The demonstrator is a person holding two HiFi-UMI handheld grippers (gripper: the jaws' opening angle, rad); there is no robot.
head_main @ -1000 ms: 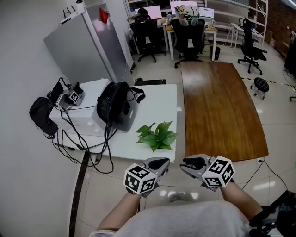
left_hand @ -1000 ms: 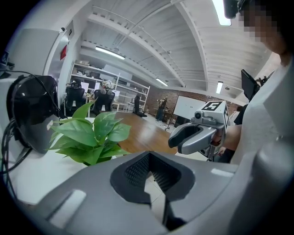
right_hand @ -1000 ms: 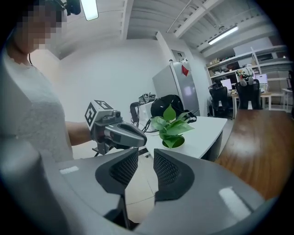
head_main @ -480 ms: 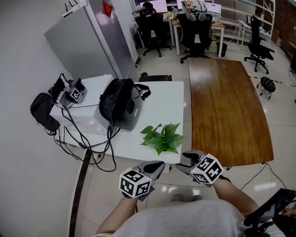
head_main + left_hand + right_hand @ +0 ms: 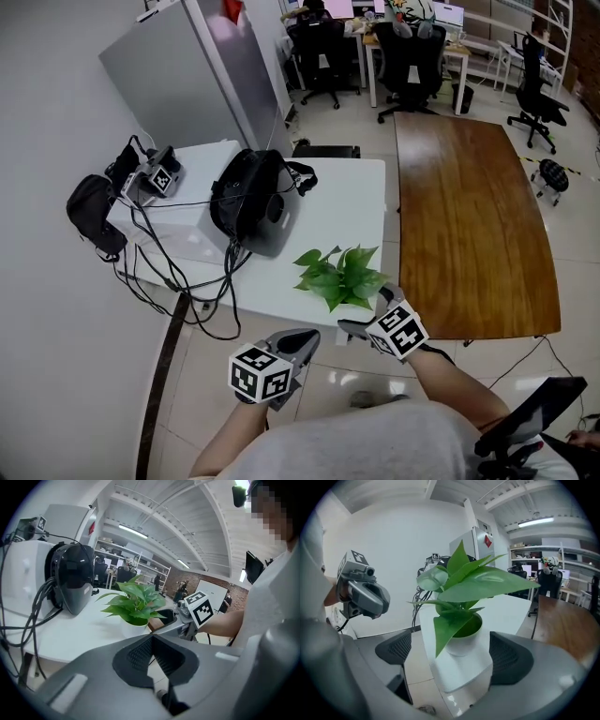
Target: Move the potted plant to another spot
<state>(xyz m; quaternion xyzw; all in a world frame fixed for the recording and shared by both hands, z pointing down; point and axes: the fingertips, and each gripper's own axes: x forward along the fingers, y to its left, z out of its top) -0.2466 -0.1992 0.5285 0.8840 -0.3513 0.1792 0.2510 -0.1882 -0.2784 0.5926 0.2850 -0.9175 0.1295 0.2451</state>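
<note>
The potted plant (image 5: 342, 277), green leaves in a small white pot (image 5: 461, 639), stands at the near right corner of the white table (image 5: 356, 202). My right gripper (image 5: 367, 310) is at that corner with its jaws opening wide. In the right gripper view the pot sits between the two pads (image 5: 509, 656), which stand clear of it on both sides. My left gripper (image 5: 305, 337) hangs below the table's front edge, left of the plant, shut on nothing. From the left gripper view the plant (image 5: 136, 604) and the right gripper (image 5: 176, 619) lie ahead.
A black headset (image 5: 248, 202) with cables lies on the table's left part, next to a white box (image 5: 178, 220). A black bag (image 5: 89, 216) hangs at the far left. A long wooden table (image 5: 469, 206) adjoins on the right. A grey cabinet (image 5: 187, 84) stands behind.
Both grippers have moved forward and down toward the table. The right one has reached the plant's corner and its jaws have spread wide around the pot.
</note>
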